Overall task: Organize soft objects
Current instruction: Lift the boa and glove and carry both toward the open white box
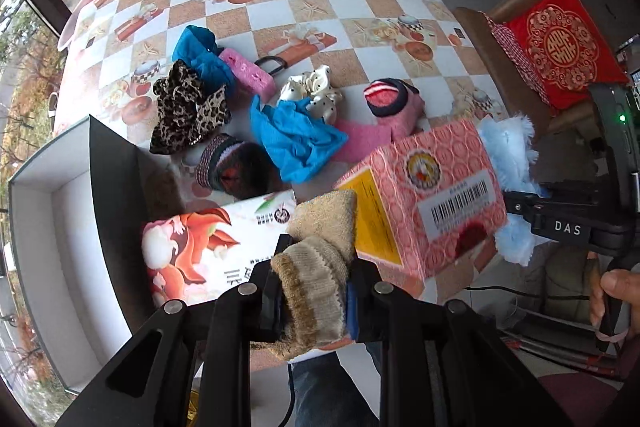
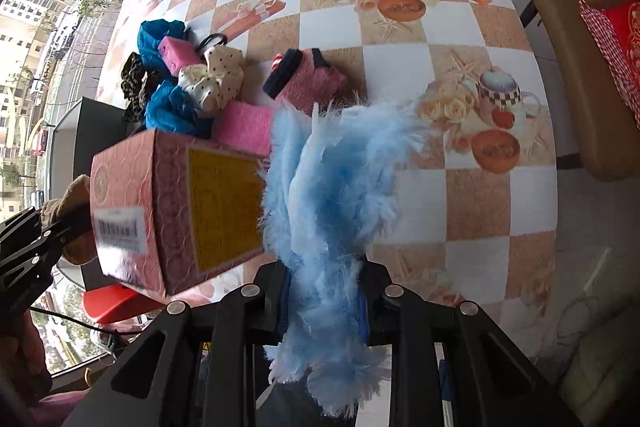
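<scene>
Two blue cloths (image 1: 204, 57) (image 1: 296, 139), two pink sponges (image 1: 248, 71) (image 2: 244, 127), one leopard scrunchie (image 1: 186, 107), one dotted scrunchie (image 1: 314, 89), one pink box (image 1: 432, 203), one open grey box (image 1: 48, 227).

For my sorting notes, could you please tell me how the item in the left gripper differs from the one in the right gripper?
The left gripper holds a beige sock; the right gripper holds a blue fluffy piece.
1. The sock is tan with a brown band; the fluffy piece is light blue.
2. The sock is a tight knit; the fluffy piece is shaggy, with loose wisps.
3. The sock is compact; the fluffy piece spreads well past the fingers.
Both are soft and clamped.
</scene>
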Motion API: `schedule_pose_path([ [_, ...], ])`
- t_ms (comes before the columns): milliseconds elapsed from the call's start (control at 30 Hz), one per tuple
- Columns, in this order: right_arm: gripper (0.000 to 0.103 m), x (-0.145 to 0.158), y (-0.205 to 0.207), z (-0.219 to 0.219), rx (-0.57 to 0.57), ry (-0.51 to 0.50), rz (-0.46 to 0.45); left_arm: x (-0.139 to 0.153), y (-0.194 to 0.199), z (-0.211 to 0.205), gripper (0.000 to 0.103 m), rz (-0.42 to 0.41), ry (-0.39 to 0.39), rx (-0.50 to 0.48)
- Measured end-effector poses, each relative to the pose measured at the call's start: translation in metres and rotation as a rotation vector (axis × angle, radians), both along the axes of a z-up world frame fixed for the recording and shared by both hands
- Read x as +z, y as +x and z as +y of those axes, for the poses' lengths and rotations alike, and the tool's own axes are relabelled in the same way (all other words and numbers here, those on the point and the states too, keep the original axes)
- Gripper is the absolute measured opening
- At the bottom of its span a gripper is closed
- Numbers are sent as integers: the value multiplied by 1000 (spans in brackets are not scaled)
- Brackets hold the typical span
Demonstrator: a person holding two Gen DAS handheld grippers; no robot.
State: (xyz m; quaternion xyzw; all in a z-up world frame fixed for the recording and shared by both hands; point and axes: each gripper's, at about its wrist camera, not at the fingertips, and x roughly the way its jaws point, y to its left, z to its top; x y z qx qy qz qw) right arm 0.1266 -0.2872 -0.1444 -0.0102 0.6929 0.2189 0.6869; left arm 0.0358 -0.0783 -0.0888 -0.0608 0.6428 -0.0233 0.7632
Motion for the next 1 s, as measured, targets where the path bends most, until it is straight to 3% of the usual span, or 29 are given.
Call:
schedule_pose_path([
  [333, 26, 18, -76, 22, 37, -1, 11, 21, -45, 9, 24, -61, -32, -73],
  [600, 26, 46, -111, 78, 214, 25, -63, 41, -62, 46, 24, -130, -32, -6],
  [1000, 26, 87, -123, 163, 407, 23, -182, 60, -90, 104, 24, -227, -33, 136],
])
